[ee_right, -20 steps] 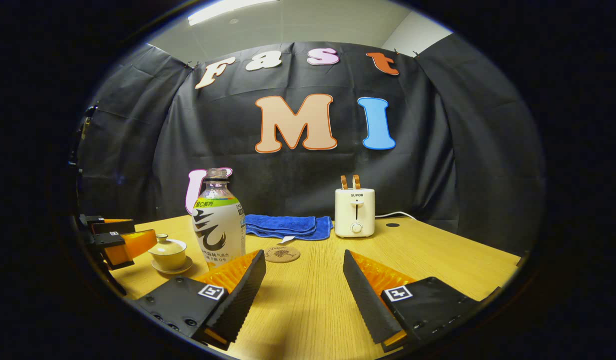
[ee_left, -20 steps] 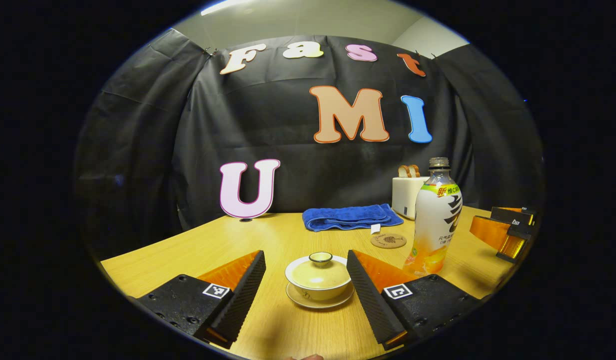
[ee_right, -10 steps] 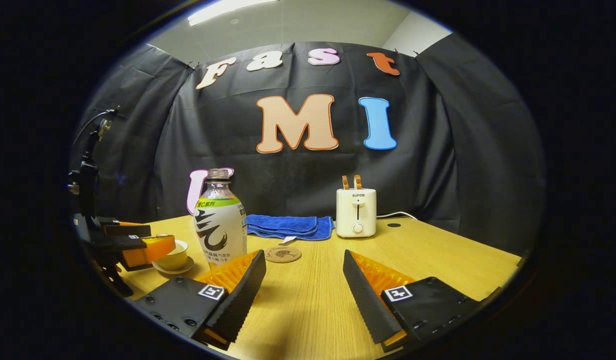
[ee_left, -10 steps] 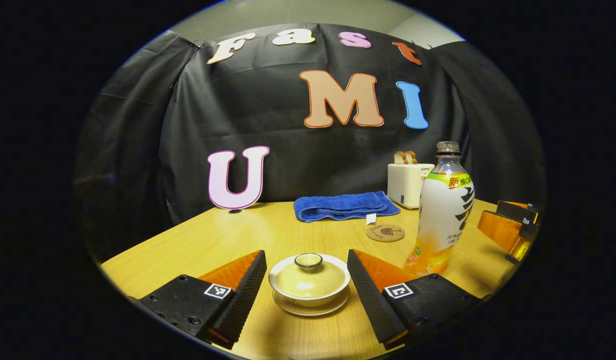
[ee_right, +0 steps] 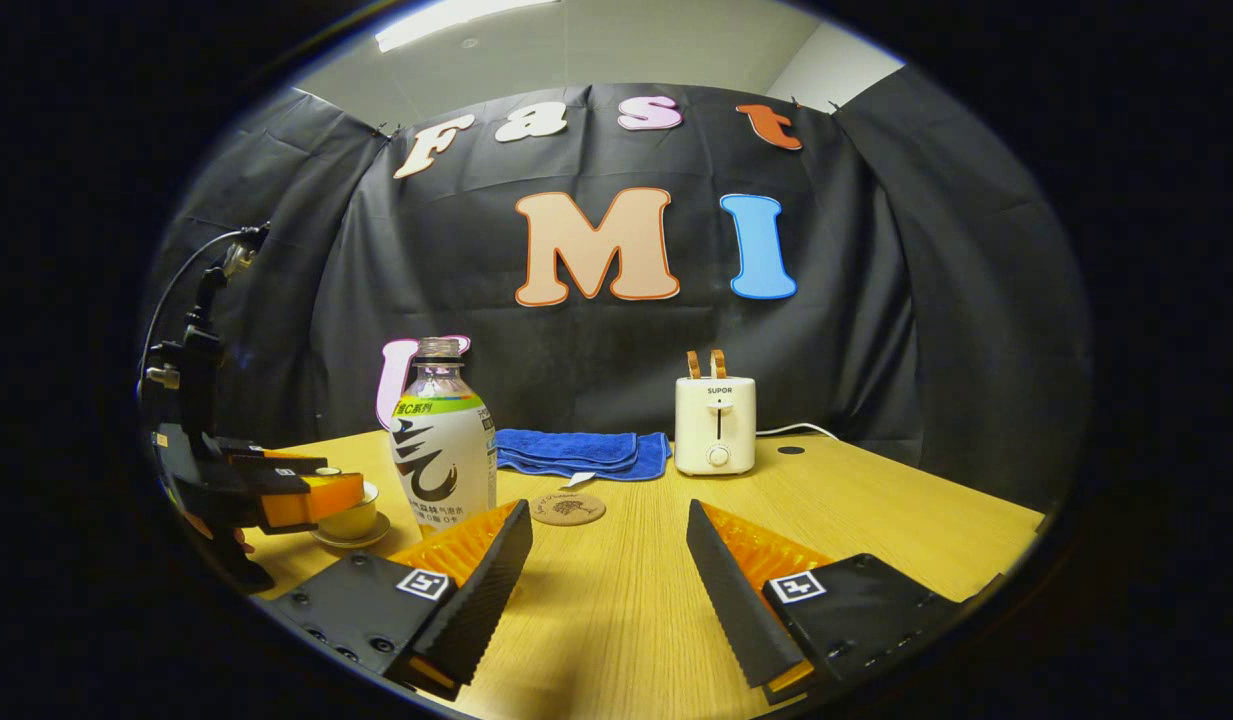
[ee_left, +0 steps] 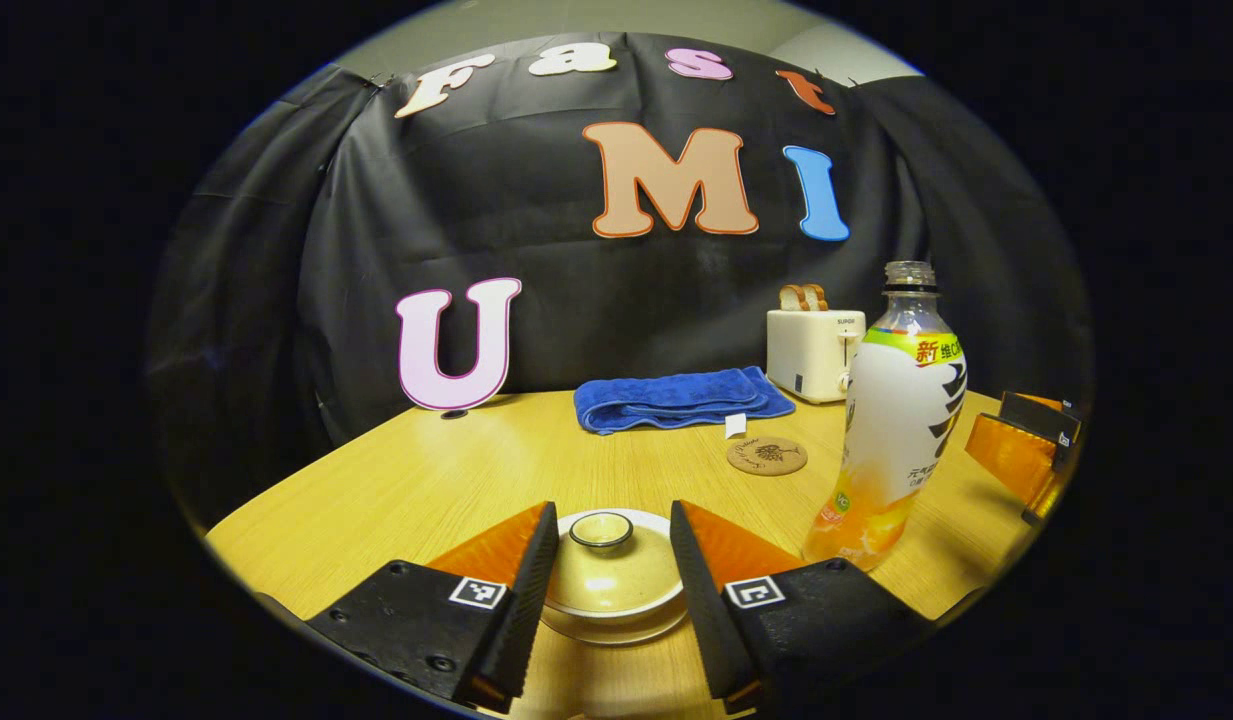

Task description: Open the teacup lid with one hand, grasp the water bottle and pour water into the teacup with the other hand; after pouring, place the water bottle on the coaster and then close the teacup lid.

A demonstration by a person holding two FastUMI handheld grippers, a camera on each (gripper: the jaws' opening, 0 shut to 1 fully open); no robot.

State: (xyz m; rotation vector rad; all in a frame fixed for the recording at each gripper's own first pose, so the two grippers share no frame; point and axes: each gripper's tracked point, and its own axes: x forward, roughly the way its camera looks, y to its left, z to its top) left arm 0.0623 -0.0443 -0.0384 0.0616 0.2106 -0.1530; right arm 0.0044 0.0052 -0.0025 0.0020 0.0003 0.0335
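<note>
Closing in since a second ago, left gripper (ee_left: pixel 606 590) fingers now flank teacup lid (ee_left: pixel 608 570), contact unclear; right gripper (ee_right: pixel 608 590) gapes beside water bottle (ee_right: pixel 443 450).

Toaster (ee_right: pixel 714 425) front seemingly reads "SUPOR"; bottle (ee_right: pixel 443 455) print unclear.

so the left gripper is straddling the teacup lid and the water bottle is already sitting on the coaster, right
Not quite. In the left gripper view the left gripper does straddle the teacup lid, but the water bottle stands on the bare table, beside the coaster.
</note>
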